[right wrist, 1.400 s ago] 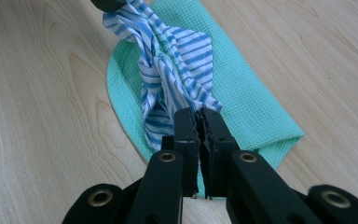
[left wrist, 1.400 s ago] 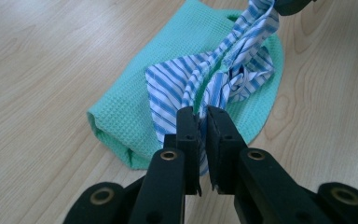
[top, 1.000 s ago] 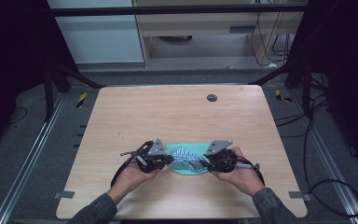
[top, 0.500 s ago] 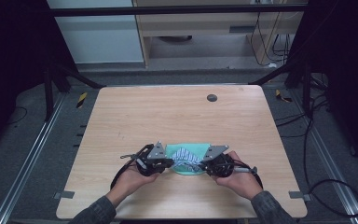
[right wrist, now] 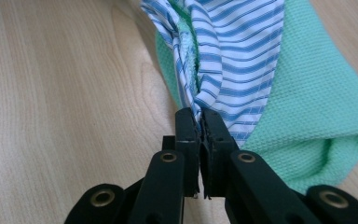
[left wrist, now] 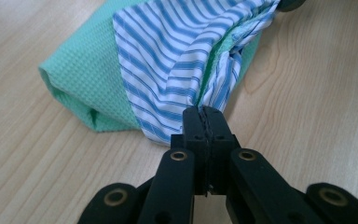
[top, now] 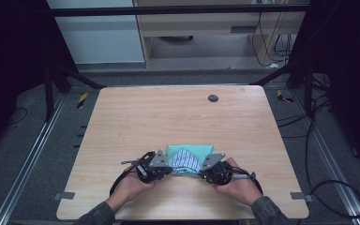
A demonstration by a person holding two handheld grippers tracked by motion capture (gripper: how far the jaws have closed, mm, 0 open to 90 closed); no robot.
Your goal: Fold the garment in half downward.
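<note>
A blue-and-white striped cloth (top: 185, 160) lies over a green waffle-weave cloth (top: 190, 149) near the table's front edge. My left gripper (top: 170, 168) pinches the striped cloth's left end and my right gripper (top: 202, 172) pinches its right end. In the left gripper view the jaws (left wrist: 204, 112) have just been closing and are clamped on a bunched fold of striped cloth (left wrist: 177, 51), with the green cloth (left wrist: 81, 70) under it. In the right gripper view the jaws (right wrist: 198, 114) have also just closed on the striped cloth (right wrist: 242, 51), beside the green cloth (right wrist: 307, 107).
The wooden table (top: 178, 117) has a round dark grommet (top: 213, 98) at its back. Dark frame posts stand at both sides. Cables lie on the floor at the right.
Both hands and grippers have drawn a little toward the table's front edge, and the striped cloth now spans between them over the green cloth.
</note>
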